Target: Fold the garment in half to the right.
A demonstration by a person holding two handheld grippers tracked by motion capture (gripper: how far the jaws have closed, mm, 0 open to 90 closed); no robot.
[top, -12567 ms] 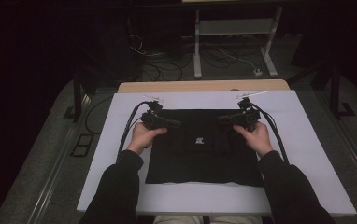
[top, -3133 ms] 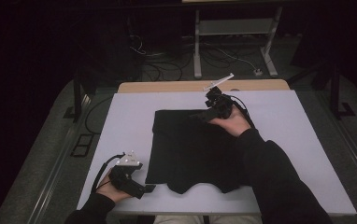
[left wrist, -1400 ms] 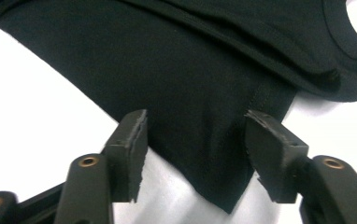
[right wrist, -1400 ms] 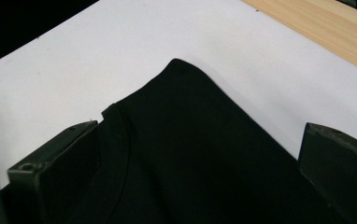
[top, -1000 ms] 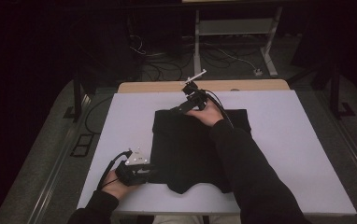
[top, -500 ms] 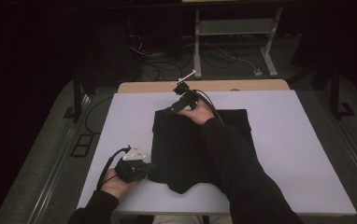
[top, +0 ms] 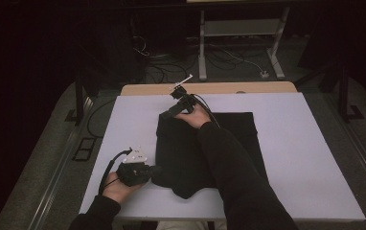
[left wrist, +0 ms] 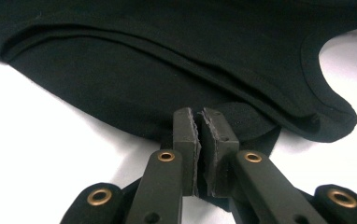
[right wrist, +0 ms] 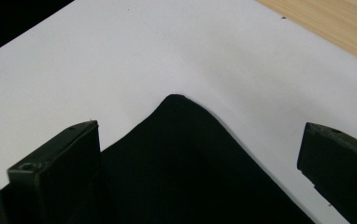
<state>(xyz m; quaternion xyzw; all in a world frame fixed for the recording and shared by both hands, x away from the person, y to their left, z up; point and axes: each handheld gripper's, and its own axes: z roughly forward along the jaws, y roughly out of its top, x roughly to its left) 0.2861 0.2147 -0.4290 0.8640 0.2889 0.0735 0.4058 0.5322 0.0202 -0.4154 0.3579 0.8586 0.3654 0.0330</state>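
Observation:
A black garment (top: pixel 186 148) lies flat on the white table cover (top: pixel 291 158). My left gripper (top: pixel 154 168) sits at its near left edge. In the left gripper view the jaws (left wrist: pixel 197 114) have just been closing and stand shut, pinching a fold of the garment's (left wrist: pixel 144 70) hem. My right gripper (top: pixel 164 115) reaches across to the far left corner. In the right gripper view it is open (right wrist: pixel 200 135), its jaws standing wide on either side of the rounded corner of the garment (right wrist: pixel 181 163). The person's right forearm covers part of the garment's middle.
A strip of bare wooden tabletop (top: pixel 248 87) shows beyond the white cover. Behind the table stands a white metal frame (top: pixel 238 43) amid cables on the dark floor. Bare white cover lies to the right of the garment.
My right gripper has moved left along the garment's far edge and lower, to the far left corner. The left hand has stayed at the near left edge.

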